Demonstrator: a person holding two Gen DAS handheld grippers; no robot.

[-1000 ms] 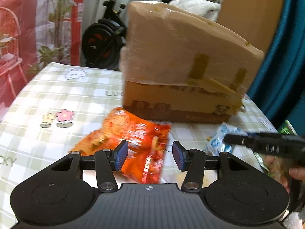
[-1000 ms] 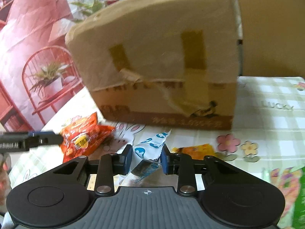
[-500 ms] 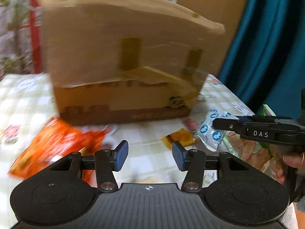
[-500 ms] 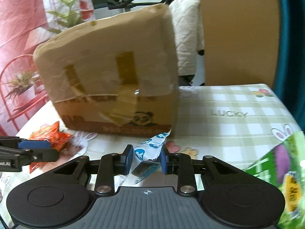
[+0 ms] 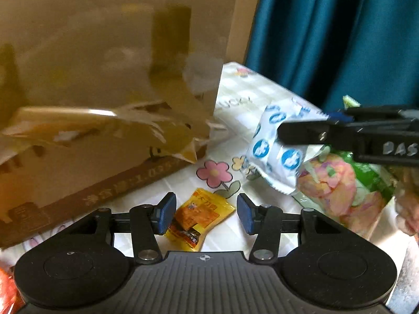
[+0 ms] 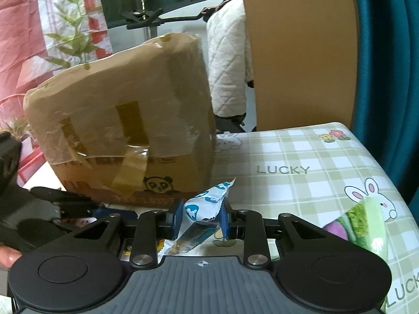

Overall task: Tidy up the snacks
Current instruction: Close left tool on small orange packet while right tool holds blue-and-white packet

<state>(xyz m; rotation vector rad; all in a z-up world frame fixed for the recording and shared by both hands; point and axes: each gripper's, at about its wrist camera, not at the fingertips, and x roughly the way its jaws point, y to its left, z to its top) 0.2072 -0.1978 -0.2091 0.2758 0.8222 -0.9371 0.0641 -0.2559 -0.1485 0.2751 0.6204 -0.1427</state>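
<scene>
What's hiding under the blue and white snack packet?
Under the blue and white packet shows checked tablecloth with a yellow flower print, and beside it a green and pink bag. Whatever lies directly beneath is covered.

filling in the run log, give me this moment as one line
left gripper: open over yellow snack packet | right gripper: shut on blue-white packet | cardboard box: taped shut

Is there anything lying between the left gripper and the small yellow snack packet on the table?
Nothing visible does. The left gripper is open just above the yellow snack packet, which lies flat on the tablecloth in line with the gap. The cardboard box stands to its left.
</scene>
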